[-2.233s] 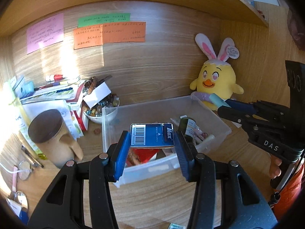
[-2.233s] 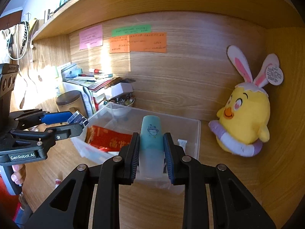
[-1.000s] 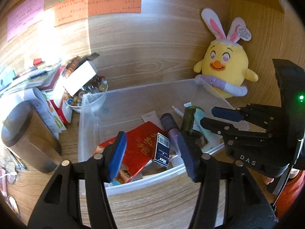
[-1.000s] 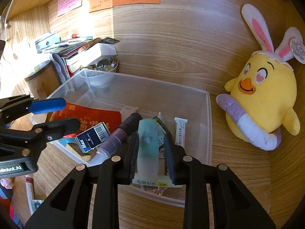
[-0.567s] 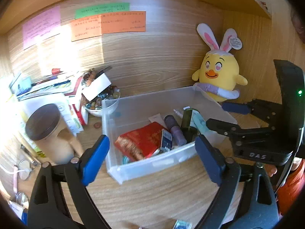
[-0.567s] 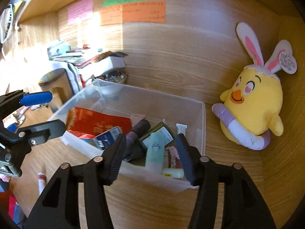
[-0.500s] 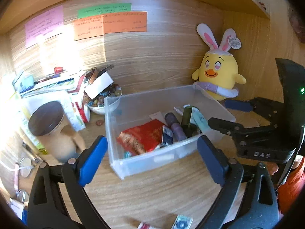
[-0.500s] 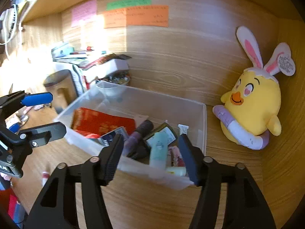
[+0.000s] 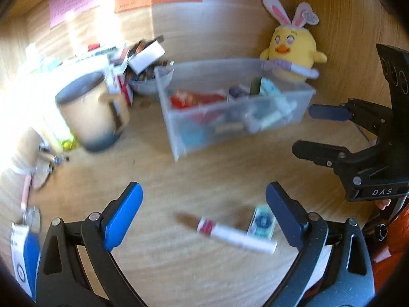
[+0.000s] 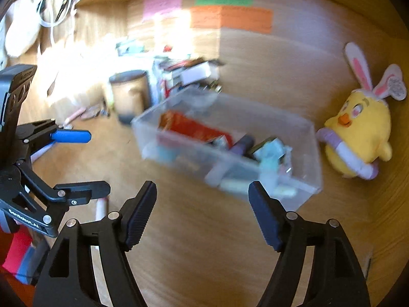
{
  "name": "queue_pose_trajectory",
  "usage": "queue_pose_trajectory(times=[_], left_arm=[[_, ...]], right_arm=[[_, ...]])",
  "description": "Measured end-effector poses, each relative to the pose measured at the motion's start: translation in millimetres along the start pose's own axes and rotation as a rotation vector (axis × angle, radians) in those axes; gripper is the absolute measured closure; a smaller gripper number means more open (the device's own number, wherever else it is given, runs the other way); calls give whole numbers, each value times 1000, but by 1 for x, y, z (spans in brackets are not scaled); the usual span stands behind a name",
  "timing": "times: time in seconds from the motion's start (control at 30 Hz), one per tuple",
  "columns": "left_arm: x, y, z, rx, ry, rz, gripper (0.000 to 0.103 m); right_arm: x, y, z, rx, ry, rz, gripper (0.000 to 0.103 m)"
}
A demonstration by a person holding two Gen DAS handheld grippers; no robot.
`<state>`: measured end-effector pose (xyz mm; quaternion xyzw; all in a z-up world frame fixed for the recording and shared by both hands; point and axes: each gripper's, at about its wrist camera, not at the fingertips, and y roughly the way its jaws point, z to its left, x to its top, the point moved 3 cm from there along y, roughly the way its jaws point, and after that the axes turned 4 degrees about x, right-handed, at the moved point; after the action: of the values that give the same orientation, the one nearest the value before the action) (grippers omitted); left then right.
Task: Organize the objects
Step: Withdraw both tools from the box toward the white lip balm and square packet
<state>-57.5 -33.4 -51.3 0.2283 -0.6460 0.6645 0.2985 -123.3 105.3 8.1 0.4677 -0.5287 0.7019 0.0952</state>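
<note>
Both grippers hang over the wooden desk [image 9: 219, 168] in front of the clear plastic bin [image 9: 255, 64], and both pictures are smeared by motion. The left gripper [image 9: 204, 204] has its blue-padded jaws spread wide with nothing between them; below them on the desk lie a white marker with a red band [image 9: 236, 235] and, just beside its far end, a small blue-and-white packet [image 9: 262, 221]. The right gripper [image 10: 202, 212] has jaws that have just been opening; they stand apart and empty, short of the bin's near wall. The bin sits near the back wall and holds a red packet [image 10: 189, 126], a dark purple tube [image 10: 242, 143], a pale teal bottle [image 10: 271, 153] and other small items too blurred to name. A yellow plush chick with rabbit ears [image 10: 360, 135] sits just to the right of the bin. To the left stand a tan canister with a dark lid [image 9: 89, 112] and a stack of books and papers [image 10: 184, 74]. Coloured notes [image 10: 230, 18] are stuck to the back wall.
</note>
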Motion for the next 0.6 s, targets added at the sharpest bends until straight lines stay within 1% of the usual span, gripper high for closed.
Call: queue_pose_trajectory(times=[0.07, 0.17, 0.3, 0.37, 0.43, 0.5, 0.6], left_arm=[[-13, -2, 3, 14, -4, 14, 5], [-30, -7, 8, 10, -13, 31, 5], [-48, -11, 15, 0, -27, 55, 5], [-55, -13, 17, -1, -31, 63, 5], [-61, -13, 15, -17, -23, 75, 5], [-66, -12, 12, -33, -5, 84, 5], [-71, -10, 5, -37, 33, 89, 5]], right_arm=[[-11, 8, 9, 25, -9, 36, 32], [-27, 18, 24, 61, -18, 98, 32], [-43, 27, 39, 106, -38, 154, 32], [-49, 28, 46, 124, -51, 173, 32], [-52, 27, 51, 138, -60, 185, 32], [-55, 29, 56, 145, -67, 197, 32], [-57, 34, 60, 149, -74, 213, 32]])
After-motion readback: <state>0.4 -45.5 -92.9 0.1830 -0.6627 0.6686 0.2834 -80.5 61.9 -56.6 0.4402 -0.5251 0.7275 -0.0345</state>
